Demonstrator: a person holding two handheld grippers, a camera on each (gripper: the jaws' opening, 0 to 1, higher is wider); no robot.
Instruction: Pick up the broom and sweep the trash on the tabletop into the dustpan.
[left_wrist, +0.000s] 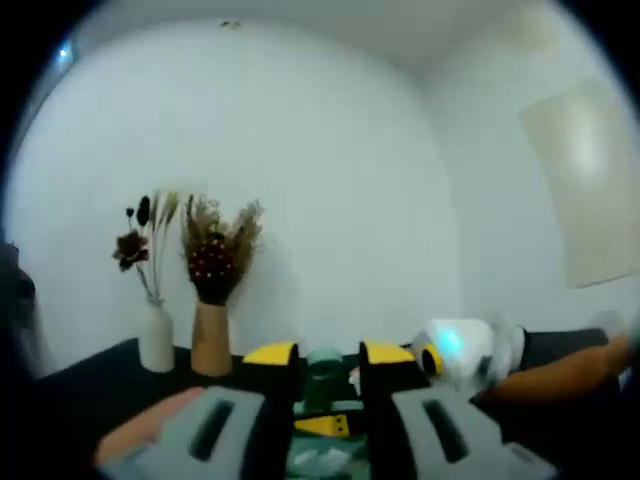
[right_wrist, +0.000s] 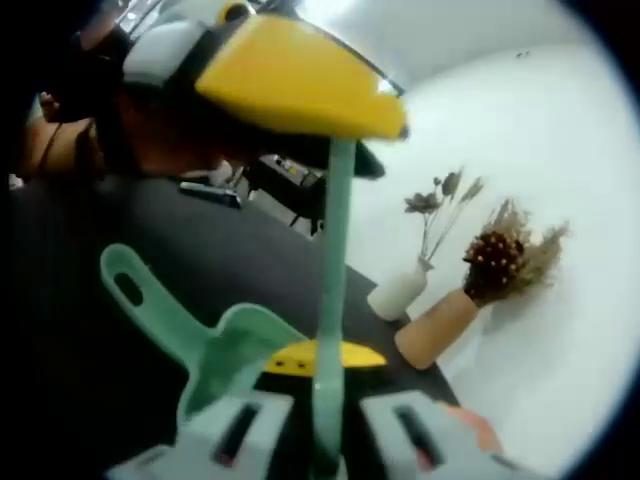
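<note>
— Your right gripper (right_wrist: 325, 425)?
— Clamped on the broom (right_wrist: 332, 300) handle, which rises between its jaws; dustpan (right_wrist: 215, 345) just left of them.
— Left gripper (left_wrist: 328, 425)?
— Can't tell its grip. Yellow tips around something green; vases (left_wrist: 185, 340) beyond, left.

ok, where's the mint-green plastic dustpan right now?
In the right gripper view, the mint-green plastic dustpan lies on the black tabletop, lower left, just beside the pale green broom handle.
</note>
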